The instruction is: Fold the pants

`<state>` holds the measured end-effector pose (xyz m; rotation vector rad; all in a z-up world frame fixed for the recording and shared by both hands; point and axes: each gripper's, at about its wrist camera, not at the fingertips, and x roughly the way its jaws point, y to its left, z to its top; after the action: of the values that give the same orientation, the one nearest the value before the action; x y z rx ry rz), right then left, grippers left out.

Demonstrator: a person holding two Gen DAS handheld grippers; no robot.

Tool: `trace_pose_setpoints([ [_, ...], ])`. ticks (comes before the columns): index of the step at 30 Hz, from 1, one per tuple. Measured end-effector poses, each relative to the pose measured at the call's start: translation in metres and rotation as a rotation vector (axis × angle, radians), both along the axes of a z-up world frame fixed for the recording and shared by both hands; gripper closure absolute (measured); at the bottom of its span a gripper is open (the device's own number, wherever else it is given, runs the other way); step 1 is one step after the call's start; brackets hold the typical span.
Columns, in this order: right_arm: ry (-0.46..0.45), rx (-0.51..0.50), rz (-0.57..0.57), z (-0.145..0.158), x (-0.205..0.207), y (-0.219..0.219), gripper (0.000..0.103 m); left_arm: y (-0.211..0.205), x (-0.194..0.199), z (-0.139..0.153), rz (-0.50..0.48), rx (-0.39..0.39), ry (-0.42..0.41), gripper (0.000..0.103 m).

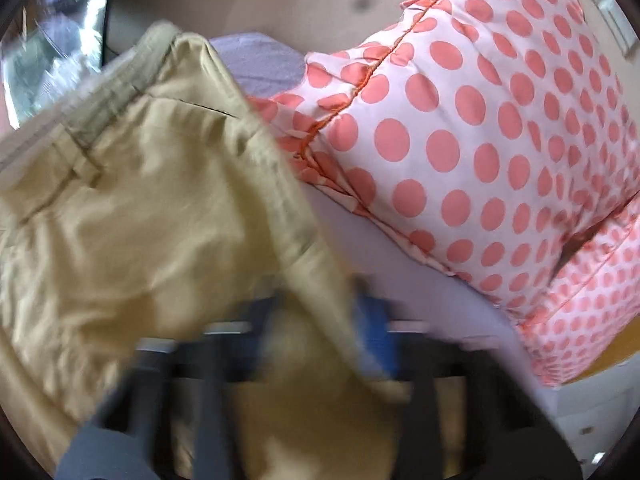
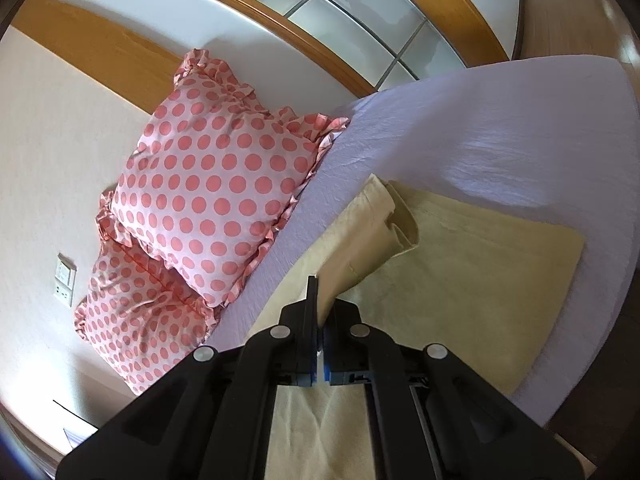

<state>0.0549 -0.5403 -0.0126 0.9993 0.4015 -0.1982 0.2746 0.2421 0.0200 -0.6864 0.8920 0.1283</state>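
Note:
The beige pants (image 1: 152,208) fill the left of the left wrist view, with the waistband and a belt loop up top. My left gripper (image 1: 320,344) is blurred and shut on a fold of the pants cloth. In the right wrist view the pants (image 2: 460,280) lie on the lilac bed sheet (image 2: 500,132), with a lifted leg end folded over. My right gripper (image 2: 320,320) is shut on that lifted strip of pants and holds it above the flat part.
Two white pillows with pink dots (image 2: 208,184) lie stacked at the head of the bed; they also show in the left wrist view (image 1: 480,128). A wooden headboard (image 2: 100,48) and a wall socket (image 2: 64,280) are behind. The bed's edge (image 2: 600,280) runs at the right.

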Motion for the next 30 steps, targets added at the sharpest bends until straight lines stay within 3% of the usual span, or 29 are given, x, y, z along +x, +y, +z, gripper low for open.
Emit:
trace_pose_setpoints([
  [3,-0.007,-0.008,-0.003,0.005,-0.003,-0.002,0.102,0.001,-0.035,0.016,-0.028,0.016,-0.066,0.095],
  [7,-0.01,-0.028,-0.035,0.01,-0.023,-0.01,0.102,-0.003,-0.146,0.055,-0.073,0.08,-0.214,0.094],
  [10,0.013,-0.031,-0.059,0.005,-0.037,-0.016,0.102,-0.006,-0.227,0.053,-0.071,0.123,-0.231,0.093],
  [13,0.034,-0.021,-0.074,-0.004,-0.047,-0.02,0.102,-0.01,-0.275,0.031,-0.056,0.098,-0.2,0.093],
  [17,0.056,-0.022,-0.081,-0.011,-0.054,-0.021,0.101,-0.016,-0.308,0.013,-0.044,0.091,-0.184,0.093],
  [27,0.114,-0.036,-0.087,-0.016,-0.063,-0.021,0.1,-0.016,-0.331,-0.015,-0.018,0.06,-0.182,0.092],
  [28,0.124,-0.042,-0.093,-0.015,-0.065,-0.021,0.096,-0.015,-0.331,-0.015,-0.019,0.062,-0.186,0.091],
  [29,0.133,-0.047,-0.105,-0.014,-0.067,-0.021,0.083,-0.016,-0.333,-0.014,-0.018,0.07,-0.189,0.088],
  [30,0.152,-0.058,-0.131,-0.013,-0.071,-0.022,0.058,-0.017,-0.334,-0.013,-0.021,0.079,-0.192,0.086],
])
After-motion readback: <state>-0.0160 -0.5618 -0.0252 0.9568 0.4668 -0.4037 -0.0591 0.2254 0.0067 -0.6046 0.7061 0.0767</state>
